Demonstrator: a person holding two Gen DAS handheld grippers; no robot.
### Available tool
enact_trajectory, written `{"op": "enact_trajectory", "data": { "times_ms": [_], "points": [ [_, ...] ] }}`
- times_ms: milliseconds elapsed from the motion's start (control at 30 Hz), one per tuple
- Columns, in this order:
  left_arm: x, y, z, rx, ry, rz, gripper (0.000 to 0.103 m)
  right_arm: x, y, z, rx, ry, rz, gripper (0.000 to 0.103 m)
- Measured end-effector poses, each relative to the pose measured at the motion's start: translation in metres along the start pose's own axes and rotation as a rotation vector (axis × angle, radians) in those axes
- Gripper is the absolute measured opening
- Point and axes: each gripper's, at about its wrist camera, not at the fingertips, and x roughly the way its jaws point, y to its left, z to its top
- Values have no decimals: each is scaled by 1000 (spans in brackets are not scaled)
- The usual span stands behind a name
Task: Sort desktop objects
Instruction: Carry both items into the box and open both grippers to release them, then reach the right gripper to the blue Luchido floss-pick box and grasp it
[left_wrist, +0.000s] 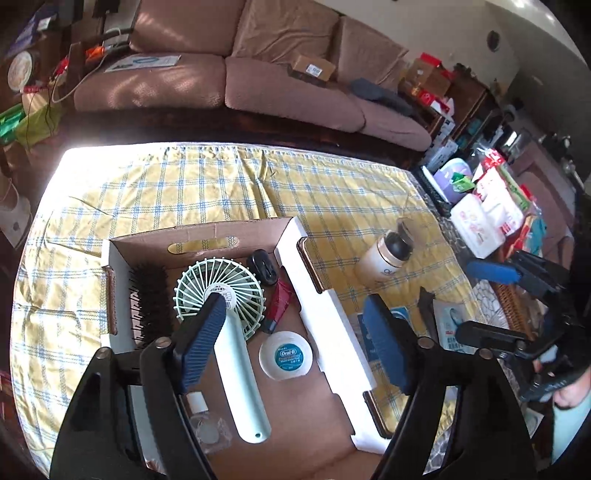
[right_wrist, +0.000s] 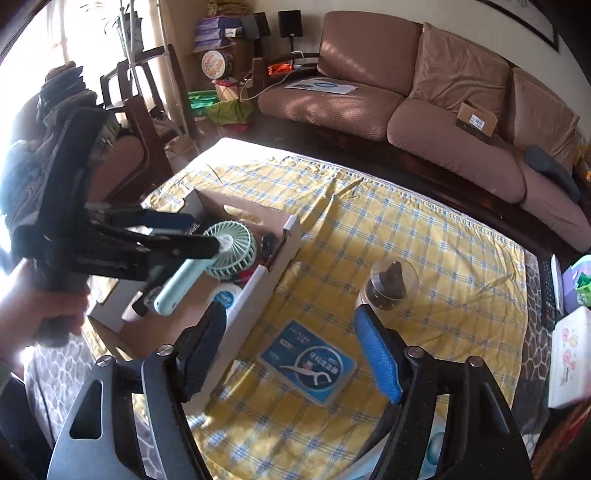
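An open cardboard box (left_wrist: 291, 236) sits on the yellow checked cloth (left_wrist: 207, 184). It holds a mint hand fan (left_wrist: 221, 288), a dark hairbrush (left_wrist: 149, 299), a round Oral-B floss case (left_wrist: 285, 355), a red tube (left_wrist: 280, 301) and a small black item (left_wrist: 262, 266). My left gripper (left_wrist: 294, 297) hangs open over the box, nothing between its fingers. My right gripper (right_wrist: 290, 312) stands open above a blue floss-pick box (right_wrist: 308, 363) on the cloth, right of the cardboard box (right_wrist: 255, 288). A cream bottle with a clear cap (right_wrist: 388, 284) lies on its side farther back.
A brown sofa (left_wrist: 288, 92) runs along the table's far side. Packets and a white box (left_wrist: 480, 221) crowd the table's right end, with a remote (right_wrist: 546, 291) beside them. A small clear packet (left_wrist: 210, 432) and a white piece lie in the cardboard box's near corner.
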Motion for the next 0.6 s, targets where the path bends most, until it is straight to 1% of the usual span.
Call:
{"op": "enact_trajectory", "data": {
  "times_ms": [67, 133, 167, 267, 333, 367, 400, 433, 467, 533, 600],
  "points": [
    [-19, -3, -11, 31, -10, -31, 96, 15, -8, -16, -37, 31, -5, 78],
    [-33, -3, -22, 35, -8, -34, 98, 34, -16, -31, -38, 77, -9, 78],
    [-38, -3, -27, 32, -10, -47, 102, 42, -21, -38, -24, 94, -9, 78],
    [-45, -3, -39, 8, -6, -96, 103, 57, -37, -56, 83, 99, 17, 78],
    [-45, -6, -45, -1, 3, -147, 103, 62, -49, -64, 185, 77, 55, 80],
    [-44, -9, -46, -9, 7, -169, 103, 62, -52, -67, 220, 60, 68, 81],
    [-44, -11, -47, -12, 10, -188, 103, 63, -52, -69, 228, 41, 83, 82],
    [-44, -16, -49, -5, 12, -204, 103, 63, -49, -69, 210, 26, 87, 83],
    [-44, -20, -50, 9, 20, -213, 103, 64, -44, -68, 174, 24, 82, 87],
    [-42, -28, -53, 39, 40, -212, 103, 71, -35, -62, 71, 50, 62, 89],
    [-42, -32, -57, 52, 51, -232, 103, 79, -27, -58, -40, 76, 48, 91]
  ]
}}
